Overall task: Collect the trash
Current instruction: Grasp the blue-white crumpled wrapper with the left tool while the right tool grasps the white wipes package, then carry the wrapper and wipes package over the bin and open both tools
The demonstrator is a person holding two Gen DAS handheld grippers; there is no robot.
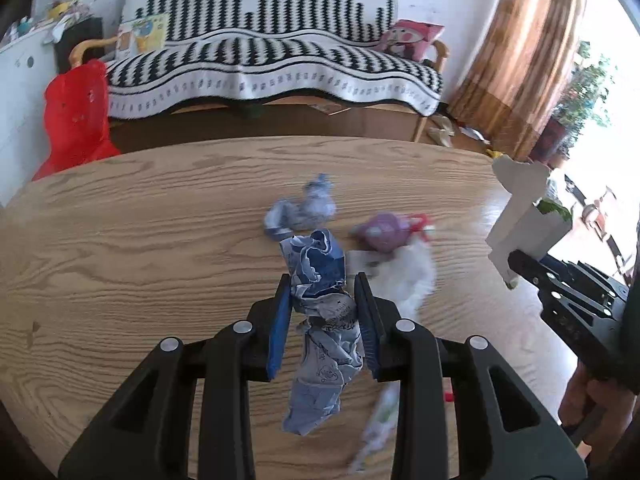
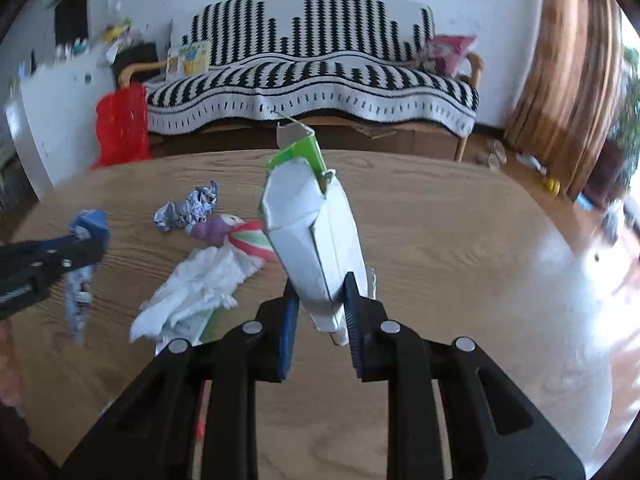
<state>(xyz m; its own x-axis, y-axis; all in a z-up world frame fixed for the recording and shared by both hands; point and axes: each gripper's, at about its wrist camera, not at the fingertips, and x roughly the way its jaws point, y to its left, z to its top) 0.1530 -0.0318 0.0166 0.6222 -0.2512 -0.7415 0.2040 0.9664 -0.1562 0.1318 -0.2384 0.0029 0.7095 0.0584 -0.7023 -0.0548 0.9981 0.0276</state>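
Behind the round wooden bench [image 1: 140,240] stands a sofa draped in a black-and-white patterned throw [image 1: 276,60], with a red plastic bag [image 1: 76,120] just past the bench's far left edge.

Both tools are loaded and lifted clear of the wood, so the step in hand looks like carrying picked-up trash toward wherever it is being gathered. The left gripper [image 1: 322,296] has its fingers [image 1: 280,320] narrowed onto a crumpled blue-and-white wrapper [image 1: 320,280], which hangs down below them. The right gripper [image 2: 320,300] pinches the lower end of a flattened white and green carton [image 2: 308,232], which rises tilted above the bench.

Still lying on the bench, close together near its middle, are a small crumpled foil-like wad [image 2: 188,208], a purple and red wrapper [image 2: 232,234], a white tissue [image 2: 200,284] and a green-printed paper partly under the tissue [image 2: 196,326].

No bin is plainly visible; the red bag may be the destination, though that is a guess. The next move calls for bringing each load over the container and releasing it there, then returning for the remaining pieces.
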